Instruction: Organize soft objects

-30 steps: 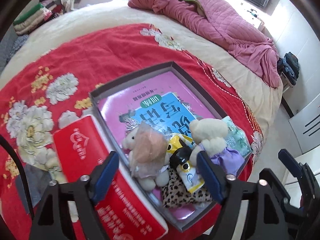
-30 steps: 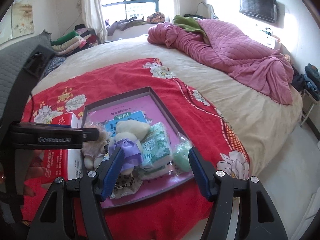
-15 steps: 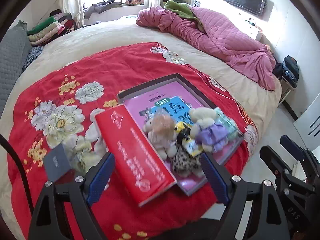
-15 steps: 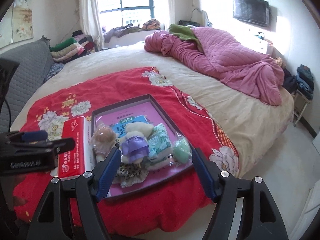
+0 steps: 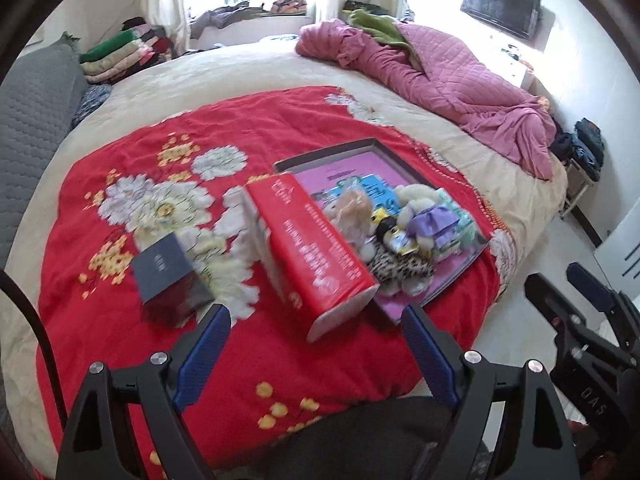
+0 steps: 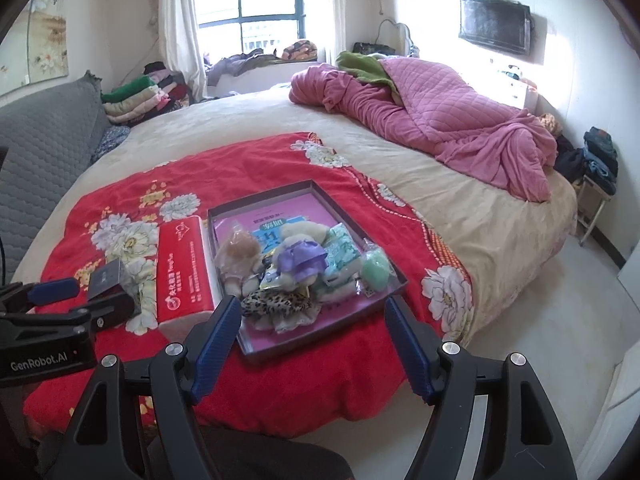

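Nearest, both spread wide and holding nothing: left gripper (image 5: 316, 356) and right gripper (image 6: 310, 344), hanging back off the bed's edge. Just beyond, already heaped together in the shallow tray (image 6: 320, 194) on the red blanket (image 6: 256, 160): soft toys (image 6: 298, 260), tissue pack, green pouch (image 6: 376, 268); apparently nearly finished, with only the red tissue box (image 5: 316, 248) and dark box (image 5: 164, 270) outside. Hidden from the left view by the toys, plain in the right: that green pouch.

You face a cream bed (image 6: 248, 120); daylit window (image 6: 268, 4) behind, grey sofa (image 6: 40, 148) left, wall television (image 6: 494, 26) right.
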